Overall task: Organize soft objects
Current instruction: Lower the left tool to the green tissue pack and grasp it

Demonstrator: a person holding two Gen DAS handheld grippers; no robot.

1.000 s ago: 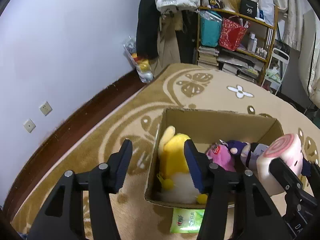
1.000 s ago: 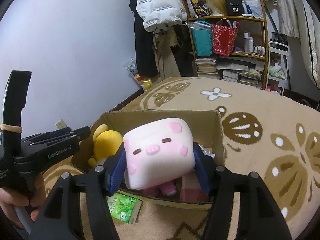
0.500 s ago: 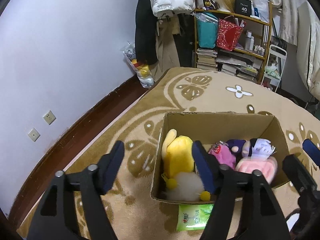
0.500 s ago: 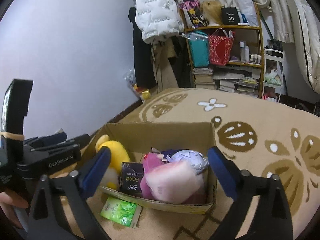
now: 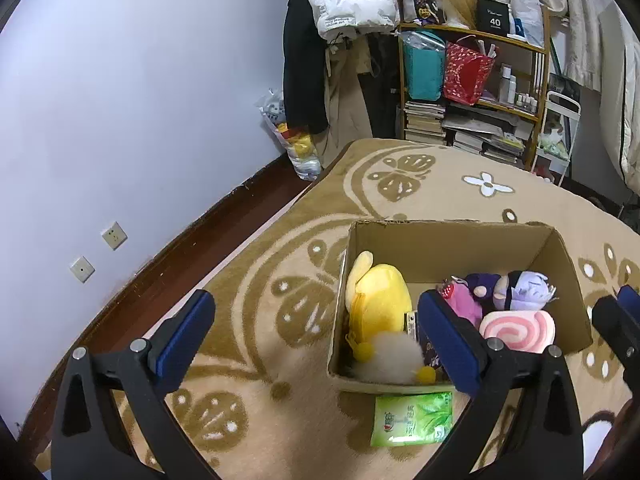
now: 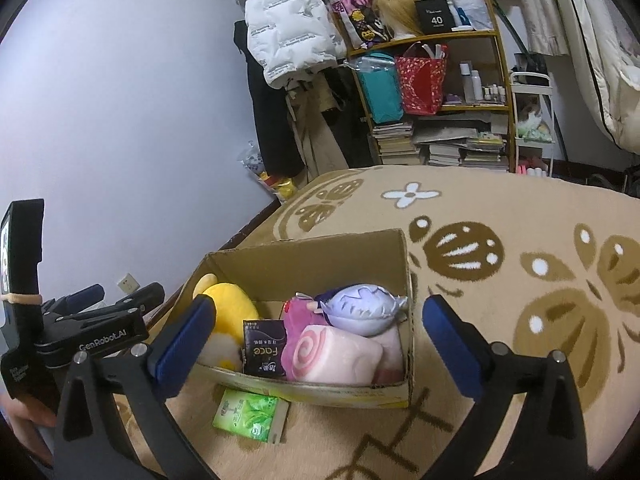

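So the cardboard box [image 6: 320,256] sits open-topped on the tan patterned carpet [image 6: 500,208], and it's pretty much packed. Going left to right inside, from the right wrist view: a yellow plush [image 6: 230,300] is jammed against the left wall, its long axis running front to back, white fluffy end toward the near wall. Next comes a dark tissue pack [image 6: 264,346] standing upright, printed face toward the camera. Then a magenta plush [image 6: 300,312], mostly buried. Right of that, the pink pig plush [image 6: 340,354] lies on its side along the near wall, its swirl end aimed at the front-left corner and its length running off to the right. On top, a lavender-haired doll [image 6: 362,308] rests toward the right wall, head pointing right.

Just outside the box, touching its front wall, there's a green tissue pack [image 6: 250,414] flat on the carpet.

Claws: the left gripper [image 5: 316,330] hangs over the box's left front corner with its jaws opening, nothing between them. The right gripper [image 6: 320,334] is spread wide over the near wall, clamping nothing.
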